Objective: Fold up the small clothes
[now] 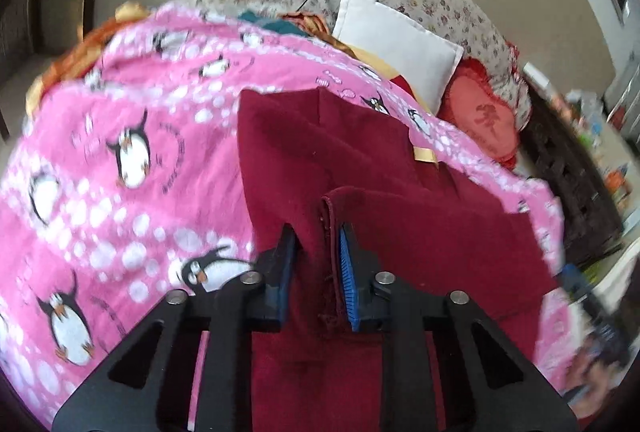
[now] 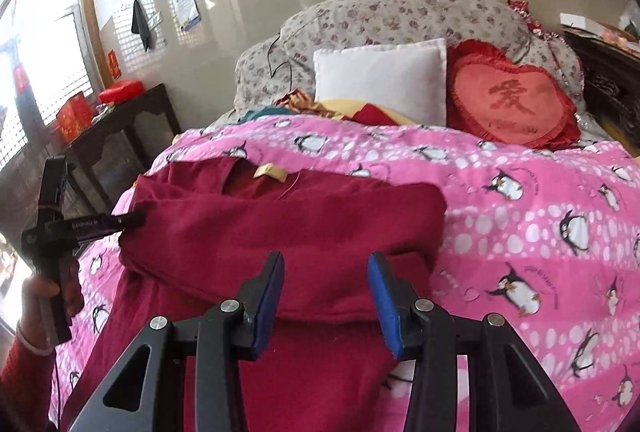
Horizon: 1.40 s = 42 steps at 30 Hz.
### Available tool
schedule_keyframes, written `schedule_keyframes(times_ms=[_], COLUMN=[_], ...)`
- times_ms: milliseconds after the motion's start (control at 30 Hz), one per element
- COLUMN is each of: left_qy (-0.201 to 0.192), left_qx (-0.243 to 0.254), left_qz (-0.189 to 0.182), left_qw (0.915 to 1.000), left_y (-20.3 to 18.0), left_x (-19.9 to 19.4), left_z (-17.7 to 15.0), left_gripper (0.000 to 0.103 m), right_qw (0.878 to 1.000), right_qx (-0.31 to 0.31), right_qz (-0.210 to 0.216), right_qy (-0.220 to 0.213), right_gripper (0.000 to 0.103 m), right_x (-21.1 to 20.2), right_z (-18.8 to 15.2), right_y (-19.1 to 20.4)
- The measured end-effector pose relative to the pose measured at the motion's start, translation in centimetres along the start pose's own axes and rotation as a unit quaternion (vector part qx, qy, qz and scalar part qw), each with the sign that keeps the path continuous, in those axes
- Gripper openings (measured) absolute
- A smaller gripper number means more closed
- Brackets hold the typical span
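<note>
A dark red garment [image 2: 288,228] lies on a bed, spread over a pink penguin-print blanket [image 2: 520,200], nearer the left side of the bed and close to the near edge. Its far part lies flat with a small yellow label [image 2: 271,170] showing at the neckline; a fold of the cloth is doubled over towards the right, and its near part hangs down over the near edge of the bed.

The left gripper [image 1: 318,264] has its jaws clenched on a thick folded edge of the garment: in the left wrist view the cloth fills the narrow gap between the blue pads [image 1: 347,268]. In the right wrist view this gripper shows from the side at the garment's left edge, with its tip against the cloth, held by a hand [image 2: 48,292] in a red sleeve [image 2: 20,372].

The right gripper [image 2: 326,296] hovers at the garment's near fold with its jaws apart; the cloth lies behind and below the pads, and I cannot tell whether they press on it.

At the far end of the bed a white pillow [image 2: 380,80] and a red heart-shaped cushion [image 2: 512,100] lean against a floral quilt bundle [image 2: 400,16]. A dark wooden table [image 2: 120,120] at the far left carries red boxes [image 2: 74,118]; what is in them cannot be seen.
</note>
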<state>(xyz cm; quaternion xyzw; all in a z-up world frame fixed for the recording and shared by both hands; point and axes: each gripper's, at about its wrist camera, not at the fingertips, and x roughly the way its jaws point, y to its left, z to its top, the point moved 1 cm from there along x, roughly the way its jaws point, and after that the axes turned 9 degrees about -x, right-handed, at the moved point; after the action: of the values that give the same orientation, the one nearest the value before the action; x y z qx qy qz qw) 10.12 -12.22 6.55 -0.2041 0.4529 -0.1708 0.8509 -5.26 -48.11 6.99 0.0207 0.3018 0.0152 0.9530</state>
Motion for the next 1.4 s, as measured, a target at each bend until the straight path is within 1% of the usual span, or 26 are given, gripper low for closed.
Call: schedule_keyframes(times_ms=[33, 67, 100, 167, 200, 233, 300, 400, 433, 500, 533, 567, 633, 667, 700, 733, 800, 900, 967, 1033, 1100, 1133, 1167, 1333, 1367, 1400], left_qy=[0.006, 0.002, -0.008, -0.034, -0.042, -0.048, -0.049, -0.014, -0.011, -0.020, -0.023, -0.026, -0.025, -0.019, -0.005, 0.024, 0.042, 0.033, 0.026, 0.016, 0.007, 0.006, 0.007, 0.000, -0.002, -0.003], left_qx=[-0.017, -0.026, -0.027, -0.026, -0.023, -0.018, -0.006, 0.021, 0.027, 0.044, 0.053, 0.056, 0.064, 0.077, 0.094, 0.104, 0.091, 0.081, 0.072, 0.076, 0.090, 0.096, 0.098, 0.115, 0.114, 0.110], left_qz=[-0.011, -0.017, -0.022, -0.030, -0.031, -0.027, -0.010, 0.036, 0.041, 0.038, 0.039, 0.036, 0.011, 0.008, 0.015, 0.035, 0.037, 0.027, 0.032, 0.038, 0.046, 0.053, 0.057, 0.073, 0.072, 0.070], left_qw=[0.9998, 0.9995, 0.9993, 0.9986, 0.9984, 0.9983, 0.9987, 0.9990, 0.9987, 0.9981, 0.9976, 0.9974, 0.9976, 0.9968, 0.9955, 0.9936, 0.9943, 0.9958, 0.9966, 0.9962, 0.9949, 0.9939, 0.9935, 0.9907, 0.9908, 0.9914], left_y=[0.4, 0.5, 0.4, -0.2, -0.6, -1.1, -1.8, -2.4, -2.5, -2.8, -3.2, -3.4, -4.1, -4.6, -5.1, -5.2, -4.7, -4.2, -4.0, -4.0, -4.1, -4.0, -3.9, -3.9, -4.0, -4.1], left_x=[-0.3, -1.0, -1.7, -2.9, -3.2, -3.2, -2.3, 0.8, 1.3, 1.6, 1.5, 1.3, 0.8, 0.9, 1.3, 2.5, 3.5, 3.1, 2.5, 1.8, 1.4, 1.4, 1.7, 2.7, 2.7, 2.7], left_z=[0.2, 0.3, 0.4, 0.6, 0.7, 1.0, 1.4, 1.6, 1.4, 0.9, 0.8, 0.8, 1.1, 1.2, 1.2, 1.0, 0.7, 0.6, 0.6, 0.4, 0.1, -0.2, -0.2, -0.8, -0.8, -0.7], left_gripper=[0.025, 0.033, 0.038, 0.059, 0.063, 0.063, 0.063, 0.063, 0.063, 0.051, 0.042, 0.040, 0.038, 0.025, 0.017, 0.013, 0.013, 0.013, 0.013, 0.013, 0.019, 0.034, 0.045, 0.045, 0.038, 0.026], right_qw=[1.000, 1.000, 1.000, 1.000, 1.000, 1.000, 1.000, 0.999, 0.999, 0.999, 0.999, 0.999, 0.999, 0.999, 0.999, 0.999, 0.999, 0.999, 0.999, 0.999, 0.999, 0.999, 0.999, 0.999, 0.999, 0.999], right_qx=[0.001, 0.002, 0.004, 0.009, 0.012, 0.017, 0.023, 0.026, 0.025, 0.025, 0.026, 0.027, 0.030, 0.031, 0.033, 0.035, 0.037, 0.034, 0.035, 0.038, 0.038, 0.041, 0.044, 0.044, 0.041, 0.038], right_qz=[0.001, 0.003, 0.004, 0.007, 0.009, 0.013, 0.021, 0.026, 0.025, 0.026, 0.028, 0.028, 0.030, 0.031, 0.032, 0.032, 0.032, 0.029, 0.026, 0.025, 0.023, 0.021, 0.022, 0.024, 0.024, 0.022], right_qy=[0.001, 0.002, 0.002, 0.003, 0.003, 0.003, 0.003, 0.006, 0.007, 0.010, 0.013, 0.016, 0.020, 0.021, 0.021, 0.022, 0.023, 0.025, 0.027, 0.021, 0.013, 0.012, 0.013, 0.016, 0.016, 0.014], right_gripper=[0.042, 0.042, 0.042, 0.042, 0.042, 0.042, 0.042, 0.042, 0.042, 0.042, 0.042, 0.042, 0.042, 0.042, 0.042, 0.042, 0.042, 0.042, 0.042, 0.042, 0.042, 0.042, 0.042, 0.042, 0.042, 0.042], right_x=[0.0, 0.0, 0.0, 0.1, 0.1, 0.2, 0.3, 0.4, 0.5, 0.7, 0.9, 1.1, 1.4, 1.5, 1.6, 1.7, 1.7, 1.5, 1.3, 0.8, 0.3, 0.2, 0.3, 0.5, 0.4, 0.2], right_z=[-0.2, -0.3, -0.5, -0.6, -0.6, -0.7, -0.9, -1.1, -1.1, -1.3, -1.5, -1.6, -1.8, -1.9, -2.0, -2.1, -2.2, -2.2, -2.2, -2.1, -2.1, -2.1, -2.1, -2.1, -2.1, -2.0], right_y=[0.0, 0.0, 0.0, -0.2, -0.3, -0.5, -0.6, -0.7, -0.6, -0.6, -0.6, -0.6, -0.6, -0.5, -0.5, -0.5, -0.6, -0.6, -0.7, -0.9, -1.0, -1.1, -1.2, -1.2, -1.2, -1.1])
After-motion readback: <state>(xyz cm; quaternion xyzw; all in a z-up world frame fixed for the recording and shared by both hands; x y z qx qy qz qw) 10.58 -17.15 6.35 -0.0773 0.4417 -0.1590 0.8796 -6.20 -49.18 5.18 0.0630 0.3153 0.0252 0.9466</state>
